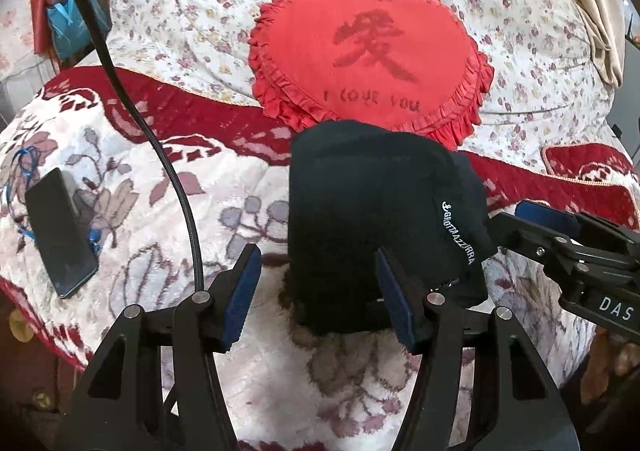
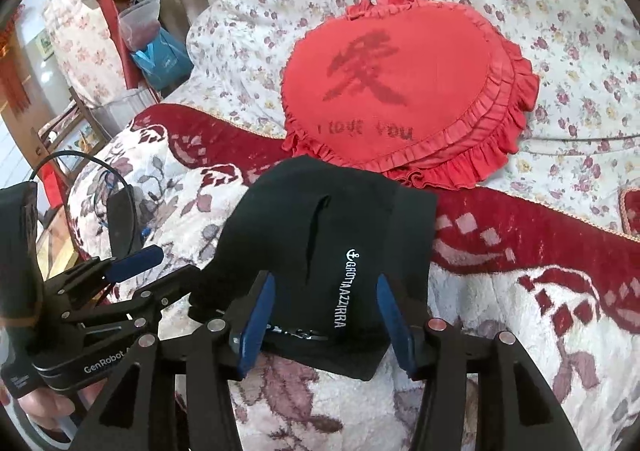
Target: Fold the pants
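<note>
The black pants [image 1: 360,203] lie folded into a compact bundle on the plush red-and-cream blanket [image 1: 160,187], white lettering along the right fold. My left gripper [image 1: 316,253] hovers over the bundle's near left part, jaws wide apart; its left pad stands clear of the cloth and nothing is pinched. In the right wrist view the pants [image 2: 320,219] show between the blue pads [image 2: 256,323] of my right gripper [image 2: 326,278], which stands open above the near edge. The right gripper [image 1: 520,221] also appears at the bundle's right side, and the left gripper [image 2: 172,263] at its left.
A red heart-shaped pillow [image 1: 368,51] rests just behind the pants on a floral quilt [image 1: 520,51]. A dark phone [image 1: 60,235] with a blue cord lies at the blanket's left edge. A black cable [image 1: 160,155] arcs over the left. A blue bag [image 2: 160,55] stands beyond the bed.
</note>
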